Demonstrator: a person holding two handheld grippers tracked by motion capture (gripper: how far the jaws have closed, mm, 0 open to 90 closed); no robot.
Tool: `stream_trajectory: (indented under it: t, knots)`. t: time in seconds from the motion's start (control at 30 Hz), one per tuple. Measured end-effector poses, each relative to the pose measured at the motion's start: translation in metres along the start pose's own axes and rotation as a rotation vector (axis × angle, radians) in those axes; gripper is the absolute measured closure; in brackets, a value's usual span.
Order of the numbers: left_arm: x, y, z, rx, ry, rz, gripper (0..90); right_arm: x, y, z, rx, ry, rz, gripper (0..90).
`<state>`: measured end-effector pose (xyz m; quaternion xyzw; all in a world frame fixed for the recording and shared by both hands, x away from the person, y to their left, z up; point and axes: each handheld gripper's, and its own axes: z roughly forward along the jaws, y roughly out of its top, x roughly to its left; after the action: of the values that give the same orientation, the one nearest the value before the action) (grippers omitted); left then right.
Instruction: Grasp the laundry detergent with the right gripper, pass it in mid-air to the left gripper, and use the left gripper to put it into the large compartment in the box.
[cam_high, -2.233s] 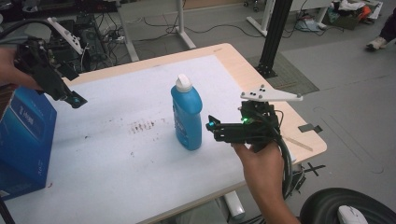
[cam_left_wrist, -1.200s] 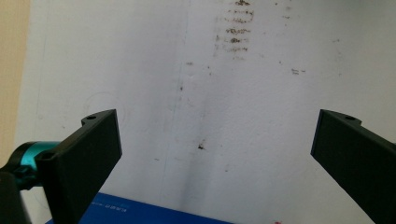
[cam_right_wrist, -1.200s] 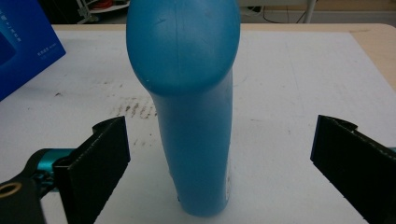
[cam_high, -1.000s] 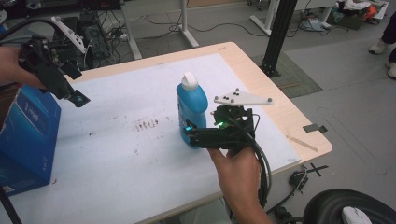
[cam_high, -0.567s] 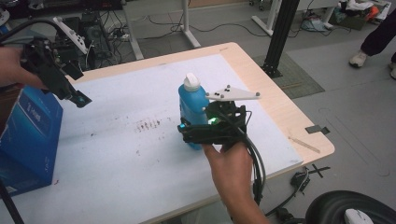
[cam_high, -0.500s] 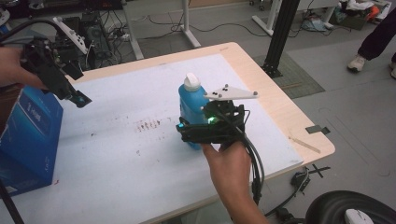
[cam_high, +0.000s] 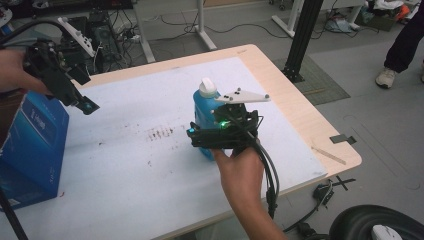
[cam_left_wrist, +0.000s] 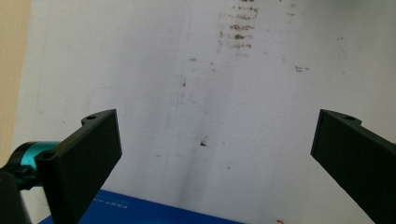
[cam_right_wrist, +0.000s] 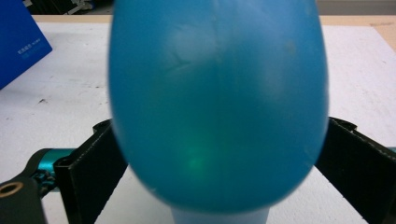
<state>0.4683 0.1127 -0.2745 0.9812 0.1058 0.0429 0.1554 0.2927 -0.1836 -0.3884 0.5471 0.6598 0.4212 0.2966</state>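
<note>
A blue bottle (cam_high: 202, 111) with a white cap (cam_high: 207, 87) stands upright on the white mat (cam_high: 125, 185) near the table's right side. My right gripper (cam_high: 199, 138) is low against it, open, one jaw on each flank. In the right gripper view the bottle (cam_right_wrist: 217, 93) bulges between the two black jaws of that gripper (cam_right_wrist: 219, 144), whose pads sit at or almost at its sides. My left gripper (cam_high: 86, 105) hovers open and holds nothing above the mat's left end, over a blue box (cam_high: 30, 145). In its own view the left gripper (cam_left_wrist: 215, 149) faces the stained mat.
Brown smudges (cam_high: 161, 133) mark the mat left of the bottle. The blue box (cam_left_wrist: 140, 212) stands at the table's left edge. A wooden border (cam_high: 320, 135) runs along the right. A black post (cam_high: 304, 35) and a person's shoe (cam_high: 394, 76) are on the floor beyond.
My right gripper has moved in from the right towards the bottle until its jaws flank the bottle's lower body. The left gripper has held its place.
</note>
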Motion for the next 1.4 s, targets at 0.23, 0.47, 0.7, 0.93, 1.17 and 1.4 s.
stream_trajectory:
  t: [0.23, 0.47, 0.7, 0.93, 1.17, 1.4]
  knots:
    - [0.0000, 0.0000, 0.0009, -0.004, -0.002, -0.002, 1.7, -0.0003, -0.0028, 0.0032, -0.010, 0.027, -0.009, 16.9]
    - [0.0005, 0.0002, 0.0016, 0.000, -0.005, 0.001, 1.7, 0.0006, -0.0027, 0.0055, -0.008, 0.015, -0.008, 17.0]
    - [-0.0002, 0.0007, 0.0019, -0.003, -0.006, -0.002, 1.7, 0.0008, -0.0027, 0.0062, -0.014, 0.012, -0.013, 28.5]
    - [0.0004, 0.0002, 0.0017, -0.003, -0.007, 0.002, 1.7, 0.0003, -0.0028, 0.0068, -0.025, 0.015, -0.012, 30.2]
    - [0.0011, -0.0006, 0.0027, -0.002, -0.009, 0.003, 1.7, 0.0002, -0.0038, 0.0079, -0.034, 0.021, -0.024, 38.6]
    - [0.0019, -0.0010, 0.0040, 0.000, -0.011, 0.004, 1.7, 0.0012, -0.0037, 0.0081, -0.046, 0.028, -0.022, 42.8]
